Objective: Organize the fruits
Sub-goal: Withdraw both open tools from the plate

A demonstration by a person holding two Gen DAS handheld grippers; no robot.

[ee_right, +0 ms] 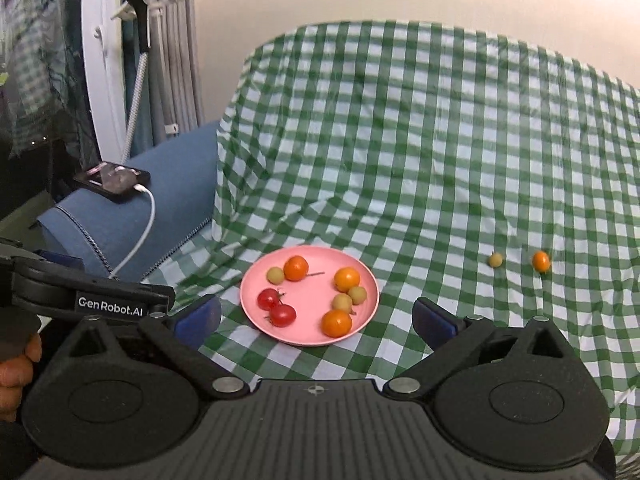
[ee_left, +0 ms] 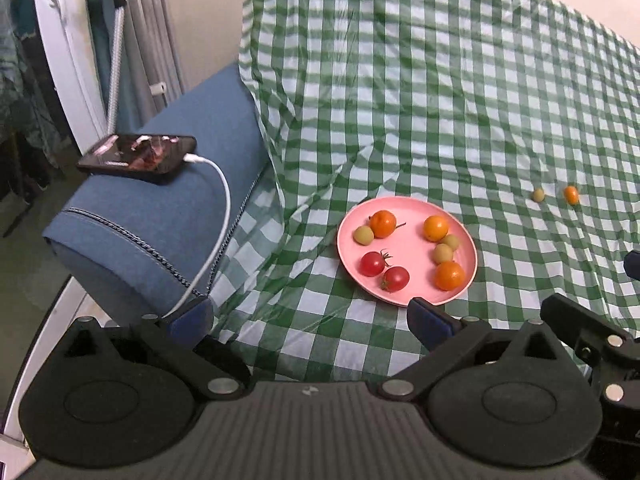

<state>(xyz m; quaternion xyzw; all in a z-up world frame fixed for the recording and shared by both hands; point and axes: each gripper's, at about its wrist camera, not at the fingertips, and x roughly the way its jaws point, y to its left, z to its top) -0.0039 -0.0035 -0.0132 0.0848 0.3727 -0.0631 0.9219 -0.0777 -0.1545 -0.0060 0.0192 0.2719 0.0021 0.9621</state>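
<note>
A green checked cloth (ee_right: 400, 152) fills most of the frame. At lower centre lies a pink plate (ee_right: 310, 334) holding three orange fruits, two red tomatoes and three small green ones. Two small fruits (ee_right: 541, 261) lie at right. Both the left hand-held gripper (ee_left: 310, 320) and the right hand-held gripper (ee_right: 316, 316) are wide open, empty.

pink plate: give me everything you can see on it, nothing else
The pink plate is round, shallow, with a low raised rim, matte, plastic by the look. It lies flat and upright on the green checked cloth, ahead of both open grippers, touched by neither. It holds eight small fruits: three orange, two red tomatoes with green stems, three pale yellow-green ones. They sit in loose groups around a bare centre; a thin loose stem lies beside the far orange fruit. No cracks or spills visible.
</note>
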